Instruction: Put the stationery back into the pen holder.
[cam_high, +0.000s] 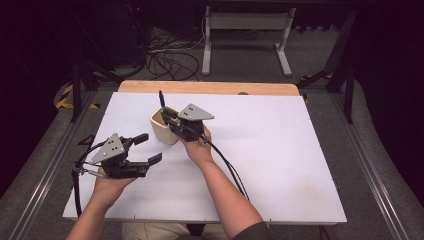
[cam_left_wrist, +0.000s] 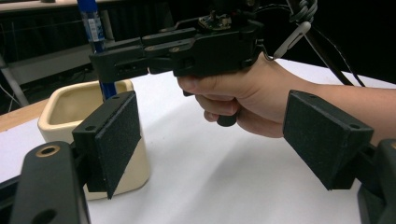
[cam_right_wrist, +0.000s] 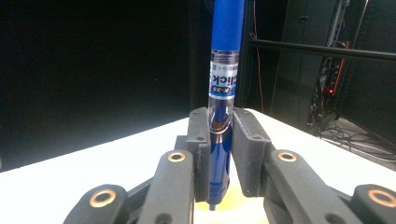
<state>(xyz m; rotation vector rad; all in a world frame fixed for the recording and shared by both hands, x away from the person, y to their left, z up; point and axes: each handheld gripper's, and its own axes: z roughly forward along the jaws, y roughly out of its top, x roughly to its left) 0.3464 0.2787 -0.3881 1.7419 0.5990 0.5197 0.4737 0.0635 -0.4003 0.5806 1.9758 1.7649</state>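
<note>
A blue pen (cam_right_wrist: 223, 93) stands upright, clamped between the jaws of my right gripper (cam_right_wrist: 219, 140). Its tip hangs just over a cream square cup (cam_high: 164, 127) on the white table. The high view shows my right gripper (cam_high: 167, 116) at the cup's right rim with the blue pen (cam_high: 161, 98) sticking up above it. My left gripper (cam_high: 149, 148) is open and holds nothing, at the left front of the table, a short way from the cup. In the left gripper view the cream cup (cam_left_wrist: 74, 105) stands behind the left pad, with the pen (cam_left_wrist: 95, 37) rising over it.
The white table board (cam_high: 280, 165) spreads wide to the right and front. A wooden strip (cam_high: 210, 87) runs along its far edge. Cables and a white stand (cam_high: 245, 35) lie on the floor beyond. A cable trails from each gripper.
</note>
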